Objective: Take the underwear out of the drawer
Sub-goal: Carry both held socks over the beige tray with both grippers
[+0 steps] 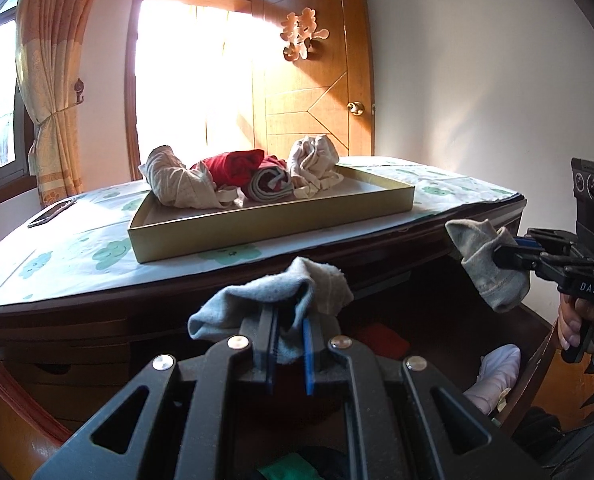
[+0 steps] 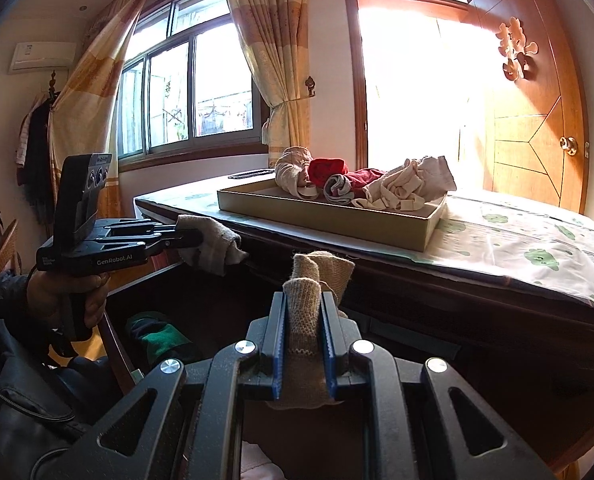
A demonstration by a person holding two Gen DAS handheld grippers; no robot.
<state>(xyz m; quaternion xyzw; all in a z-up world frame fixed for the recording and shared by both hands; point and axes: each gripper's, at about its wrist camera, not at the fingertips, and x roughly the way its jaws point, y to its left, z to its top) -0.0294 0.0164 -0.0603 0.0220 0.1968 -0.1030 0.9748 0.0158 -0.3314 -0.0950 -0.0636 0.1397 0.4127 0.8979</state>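
My left gripper [image 1: 289,316] is shut on a grey rolled piece of underwear [image 1: 253,304], held above the open dark drawer [image 1: 381,340]. It also shows in the right wrist view [image 2: 189,238] with its grey piece [image 2: 217,246]. My right gripper [image 2: 303,304] is shut on a beige-grey piece [image 2: 317,276], held above the drawer; in the left wrist view the right gripper [image 1: 501,258] holds that piece [image 1: 485,260] at the right. Red [image 1: 381,340], white-pink [image 1: 497,376] and green [image 1: 285,470] garments lie in the drawer.
A shallow gold box [image 1: 273,224] on the dresser top holds several rolled cream, red and grey garments [image 1: 237,180]. A phone [image 1: 51,212] lies at the dresser's left. A wooden door [image 1: 317,80] and curtained windows [image 2: 185,92] stand behind.
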